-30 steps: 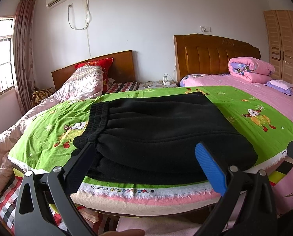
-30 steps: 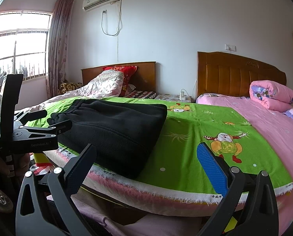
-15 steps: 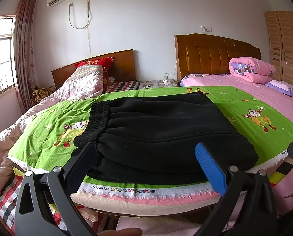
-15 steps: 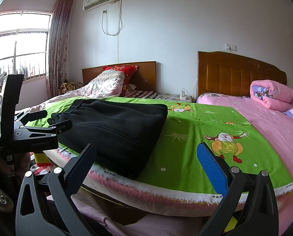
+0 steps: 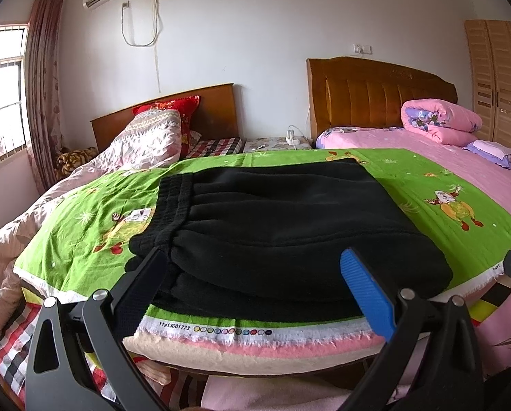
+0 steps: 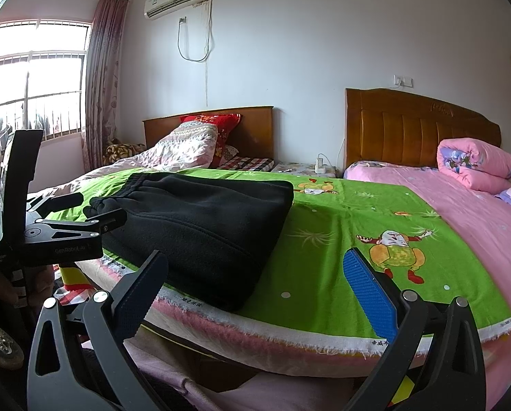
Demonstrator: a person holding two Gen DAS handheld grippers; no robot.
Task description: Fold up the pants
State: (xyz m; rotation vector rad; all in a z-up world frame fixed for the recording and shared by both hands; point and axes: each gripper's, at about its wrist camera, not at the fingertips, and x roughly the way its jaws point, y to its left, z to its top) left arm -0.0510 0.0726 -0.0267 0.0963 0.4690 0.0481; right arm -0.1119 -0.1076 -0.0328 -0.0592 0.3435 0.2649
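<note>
Black fleece pants (image 5: 283, 226) lie folded into a thick rectangle on a green cartoon-print sheet (image 5: 94, 212), with the elastic waistband at the left. My left gripper (image 5: 255, 274) is open just short of the stack's near edge, with nothing between its fingers. In the right wrist view the same pants (image 6: 200, 226) sit at the left of the green sheet (image 6: 341, 236). My right gripper (image 6: 255, 274) is open and empty off the bed's near edge, to the right of the pants. The left gripper (image 6: 67, 219) shows there at the far left, beside the waistband.
A bed's pink-fringed near edge (image 5: 255, 339) runs below the sheet. Behind stand two wooden headboards (image 5: 378, 96), a rolled pink quilt (image 5: 440, 120), a patterned duvet (image 5: 146, 140) with a red pillow, and a wardrobe (image 5: 498, 78) at right. A window (image 6: 29, 78) is at left.
</note>
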